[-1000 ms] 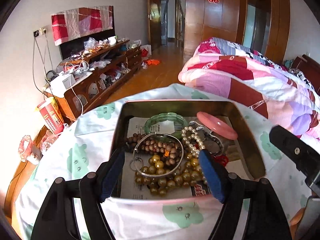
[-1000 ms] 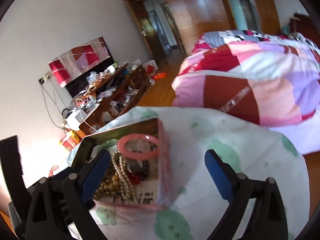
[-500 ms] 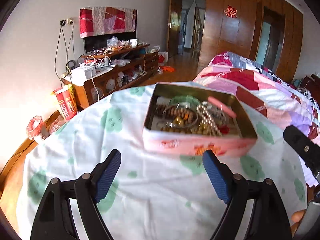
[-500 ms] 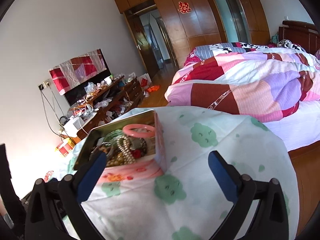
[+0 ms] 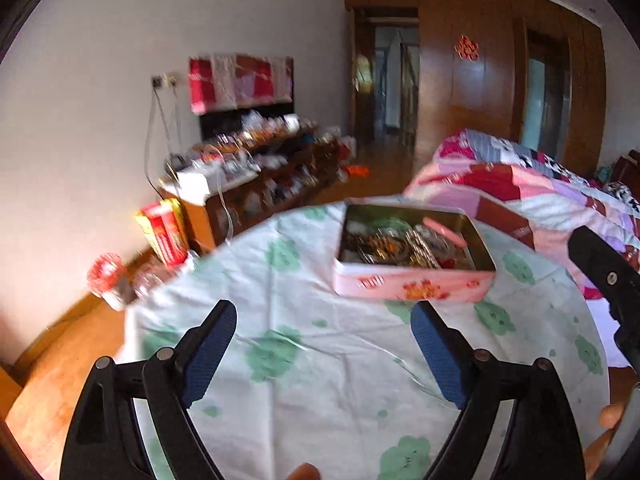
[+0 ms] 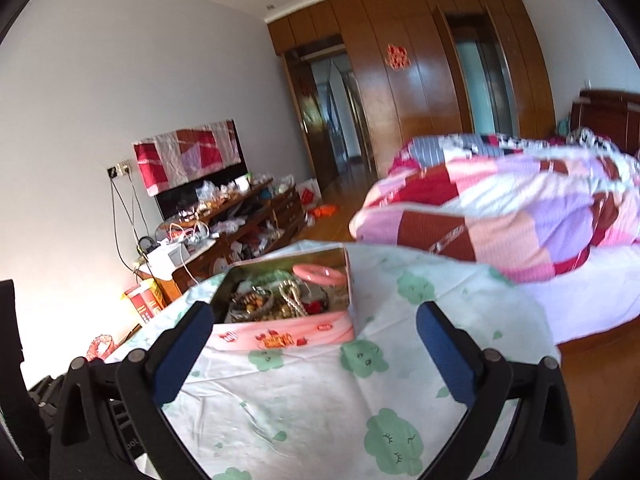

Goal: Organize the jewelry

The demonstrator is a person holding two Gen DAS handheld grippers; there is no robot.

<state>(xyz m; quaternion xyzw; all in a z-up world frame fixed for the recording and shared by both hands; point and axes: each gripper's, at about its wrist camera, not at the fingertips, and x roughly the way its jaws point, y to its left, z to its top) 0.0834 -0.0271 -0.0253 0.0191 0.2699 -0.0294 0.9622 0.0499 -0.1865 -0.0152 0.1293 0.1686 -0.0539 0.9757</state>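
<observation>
An open pink tin box (image 5: 412, 284) (image 6: 280, 336) stands on the table, holding beaded bracelets, a pearl strand and a pink bangle (image 5: 444, 232) (image 6: 318, 274). My left gripper (image 5: 322, 340) is open and empty, held well back from the box above the white cloth with green prints (image 5: 304, 360). My right gripper (image 6: 310, 344) is open and empty too, back from the box and a little to its right. Part of the right gripper (image 5: 608, 276) shows at the right edge of the left wrist view.
A bed with a pink and red patchwork quilt (image 6: 500, 216) lies right of the table. A cluttered low wooden cabinet (image 5: 260, 184) stands along the left wall. Wooden floor and a doorway (image 5: 392, 80) lie beyond the table.
Both grippers have pulled back and up from the tin box, which now looks smaller and farther away. Both stayed open and empty.
</observation>
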